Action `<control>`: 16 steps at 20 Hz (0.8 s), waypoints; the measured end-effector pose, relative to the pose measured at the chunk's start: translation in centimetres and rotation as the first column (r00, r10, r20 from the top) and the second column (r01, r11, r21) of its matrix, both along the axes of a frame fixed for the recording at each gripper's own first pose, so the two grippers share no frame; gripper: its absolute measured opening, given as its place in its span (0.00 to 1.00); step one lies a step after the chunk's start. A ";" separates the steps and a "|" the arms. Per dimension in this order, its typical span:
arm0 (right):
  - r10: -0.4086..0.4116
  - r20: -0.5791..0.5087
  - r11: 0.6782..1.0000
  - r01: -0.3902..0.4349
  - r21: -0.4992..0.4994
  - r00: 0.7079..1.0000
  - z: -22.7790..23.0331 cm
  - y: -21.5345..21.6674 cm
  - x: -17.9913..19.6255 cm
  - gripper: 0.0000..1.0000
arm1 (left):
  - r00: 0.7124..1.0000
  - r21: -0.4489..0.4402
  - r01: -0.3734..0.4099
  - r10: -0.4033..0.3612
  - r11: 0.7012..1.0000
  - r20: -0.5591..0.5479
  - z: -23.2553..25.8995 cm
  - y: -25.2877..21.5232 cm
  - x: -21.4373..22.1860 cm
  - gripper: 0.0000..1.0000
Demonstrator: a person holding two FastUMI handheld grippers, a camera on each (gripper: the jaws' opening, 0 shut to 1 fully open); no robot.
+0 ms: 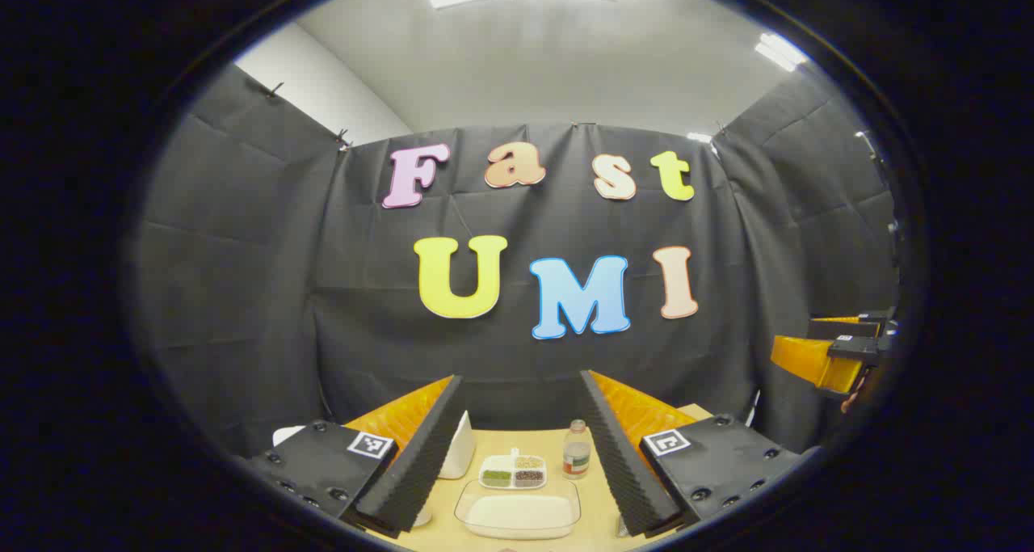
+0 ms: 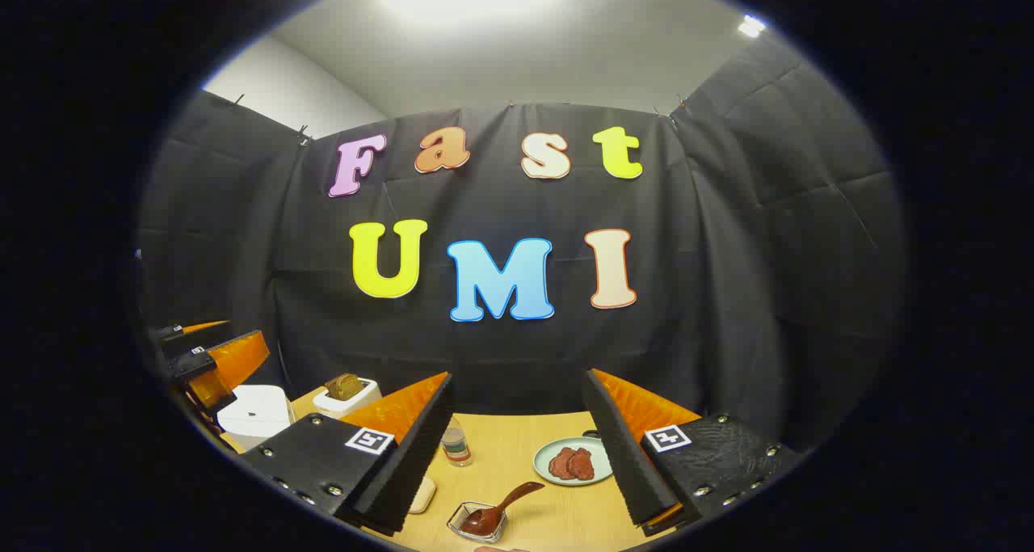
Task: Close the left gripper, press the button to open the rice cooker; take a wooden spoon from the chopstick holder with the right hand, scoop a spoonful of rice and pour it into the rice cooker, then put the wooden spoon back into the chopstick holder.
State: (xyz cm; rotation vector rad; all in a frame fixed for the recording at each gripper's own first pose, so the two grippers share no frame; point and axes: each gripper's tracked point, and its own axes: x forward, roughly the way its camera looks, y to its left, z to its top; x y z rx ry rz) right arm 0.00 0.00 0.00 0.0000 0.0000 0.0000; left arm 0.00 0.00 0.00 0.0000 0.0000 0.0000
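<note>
My left gripper (image 1: 520,376) is open, held above the table's near side with nothing between its fingers. Below it lie a clear tray of white rice (image 1: 517,513) and a small divided dish of grains (image 1: 513,471). My right gripper (image 2: 518,374) is open too and holds nothing. Beneath it a dark wooden spoon (image 2: 517,497) rests with its bowl in a small clear holder (image 2: 477,524). A white rice cooker (image 2: 254,410), lid down, stands at the left of the right gripper view, just below the left gripper (image 2: 242,334). The right gripper (image 1: 800,338) hovers at the right edge of the left gripper view.
On the wooden table (image 2: 517,455) stand a small bottle (image 2: 456,445), a pale plate with reddish slices (image 2: 573,461) and a white toaster holding bread (image 2: 347,390). The bottle (image 1: 576,448) and a white object (image 1: 460,447) stand behind the rice tray. Black cloth walls close off the back and sides.
</note>
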 end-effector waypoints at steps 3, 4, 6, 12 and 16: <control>-0.001 0.002 1.000 0.001 0.011 1.000 0.4 1.5 0.3 0.98 | 1.000 0.011 0.017 -0.017 1.000 0.004 0.5 0.3 0.4 0.96; -0.004 0.006 1.000 0.004 0.009 1.000 0.5 1.8 0.5 0.97 | 1.000 0.016 0.016 -0.017 1.000 0.009 0.6 0.8 0.6 0.97; -0.009 0.013 1.000 0.009 0.005 1.000 0.6 2.6 0.8 0.97 | 0.999 0.015 0.026 -0.026 1.000 0.019 0.8 1.3 1.0 0.96; -0.009 0.020 1.000 0.009 -0.010 1.000 0.8 4.2 0.6 0.97 | 0.999 0.011 0.043 -0.043 0.999 0.016 0.3 2.2 1.0 0.97; -0.015 0.018 1.000 0.015 -0.004 1.000 0.8 4.8 0.1 0.97 | 0.999 -0.001 0.046 -0.046 0.999 0.009 0.0 2.7 0.9 0.97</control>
